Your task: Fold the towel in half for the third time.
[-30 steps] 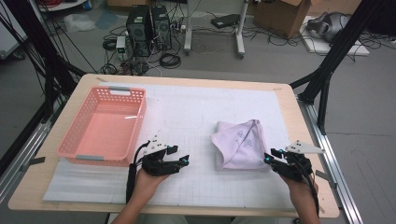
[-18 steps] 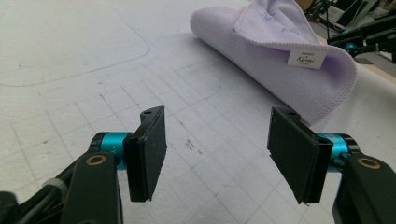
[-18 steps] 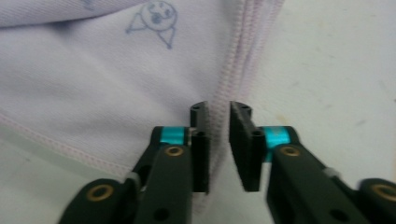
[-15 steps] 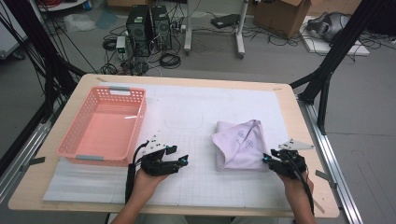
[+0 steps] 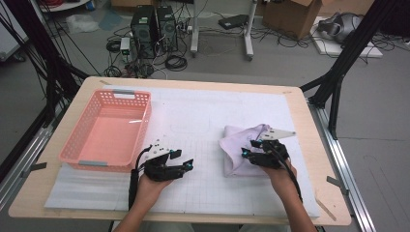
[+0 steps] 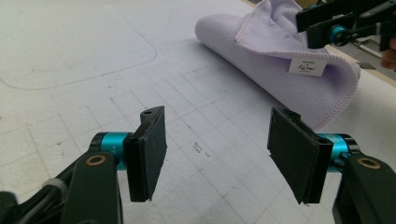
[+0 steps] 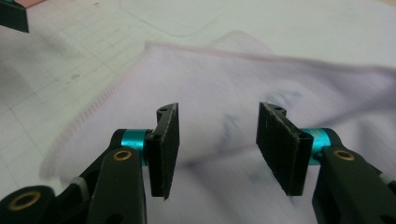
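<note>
Right tongs over the lilac towel, left tongs idle on the mat.

I have the right gripper (image 5: 250, 149) above the folded lilac microfibre towel (image 5: 237, 145), jaws apart and just opening wider, nothing pinched (cloth lies under and ahead of them). My left gripper (image 5: 186, 166) sits wide open and empty on the white grid mat (image 5: 193, 116), the towel well off its far side, the pink basket (image 5: 84, 145) just beside it.
</note>
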`<action>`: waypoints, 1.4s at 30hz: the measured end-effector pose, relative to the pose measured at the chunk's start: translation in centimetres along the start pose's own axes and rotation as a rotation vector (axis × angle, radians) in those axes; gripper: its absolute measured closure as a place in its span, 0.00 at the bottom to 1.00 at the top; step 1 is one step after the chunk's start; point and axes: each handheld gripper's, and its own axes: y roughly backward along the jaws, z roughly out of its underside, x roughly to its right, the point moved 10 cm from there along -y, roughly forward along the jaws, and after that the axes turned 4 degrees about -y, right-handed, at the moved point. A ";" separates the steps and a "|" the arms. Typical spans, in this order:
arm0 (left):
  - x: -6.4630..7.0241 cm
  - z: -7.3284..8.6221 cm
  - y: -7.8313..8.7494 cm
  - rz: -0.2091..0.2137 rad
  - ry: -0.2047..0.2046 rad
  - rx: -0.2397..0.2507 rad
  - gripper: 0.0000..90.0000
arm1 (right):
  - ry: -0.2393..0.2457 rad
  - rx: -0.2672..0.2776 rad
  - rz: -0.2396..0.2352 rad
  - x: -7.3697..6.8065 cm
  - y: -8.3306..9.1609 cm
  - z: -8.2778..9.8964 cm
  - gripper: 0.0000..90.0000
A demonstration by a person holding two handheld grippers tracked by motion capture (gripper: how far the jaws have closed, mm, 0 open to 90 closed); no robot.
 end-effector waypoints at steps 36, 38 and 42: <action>-0.1 0.2 -0.1 0.002 0.003 -0.004 0.42 | -0.033 0.056 0.012 0.8 2.6 -0.1 0.58; -0.1 0.2 -0.1 0.002 -0.001 -0.004 0.42 | -0.006 0.045 -0.007 -0.2 1.6 -0.7 0.57; 0.0 0.2 -0.1 0.005 -0.007 -0.005 0.42 | 0.055 -0.021 -0.003 -1.2 -0.7 -0.8 0.70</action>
